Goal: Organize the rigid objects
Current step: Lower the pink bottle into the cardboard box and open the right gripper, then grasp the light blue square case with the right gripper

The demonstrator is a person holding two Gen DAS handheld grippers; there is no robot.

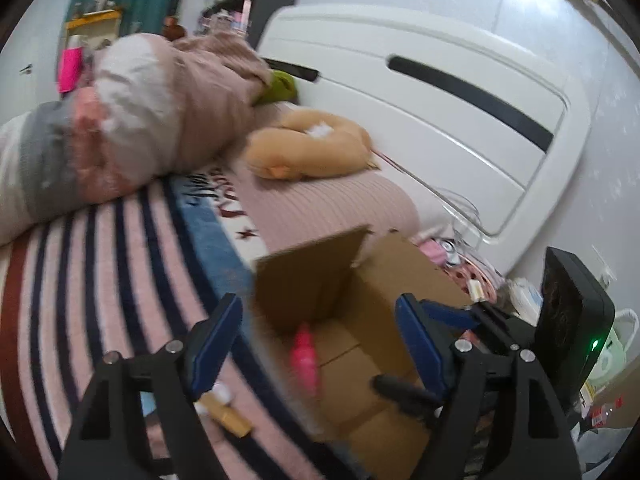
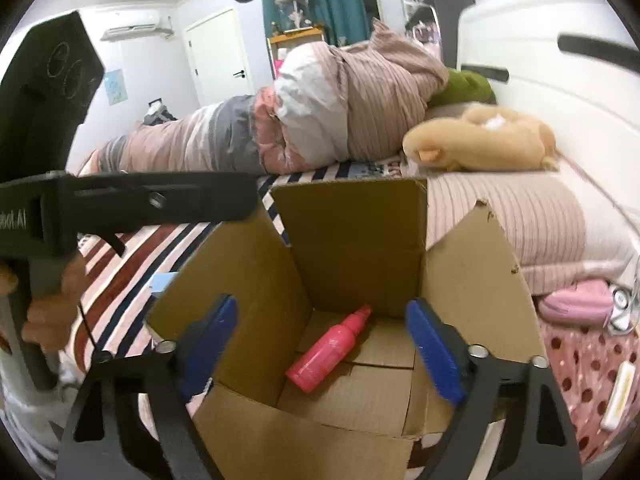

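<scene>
An open cardboard box [image 2: 360, 240] stands on the striped bedspread. A pink bottle [image 2: 328, 350] lies on its side on the box floor; it also shows, blurred, in the left wrist view [image 1: 306, 354]. My right gripper [image 2: 320, 344] is open and empty, held over the box opening above the bottle. My left gripper [image 1: 320, 344] is open and empty at the left edge of the box [image 1: 360, 280]. A small tan and white object [image 1: 226, 412] lies on the bedspread just below the left gripper's left finger.
A tan plush toy [image 2: 480, 140] and a rolled duvet [image 2: 320, 112] lie behind the box, with a white headboard [image 1: 440, 100] beyond. A pink pouch [image 2: 576, 304] and a white tube [image 2: 618, 396] lie on dotted fabric to the right. The left gripper's handle [image 2: 120, 200] shows at left.
</scene>
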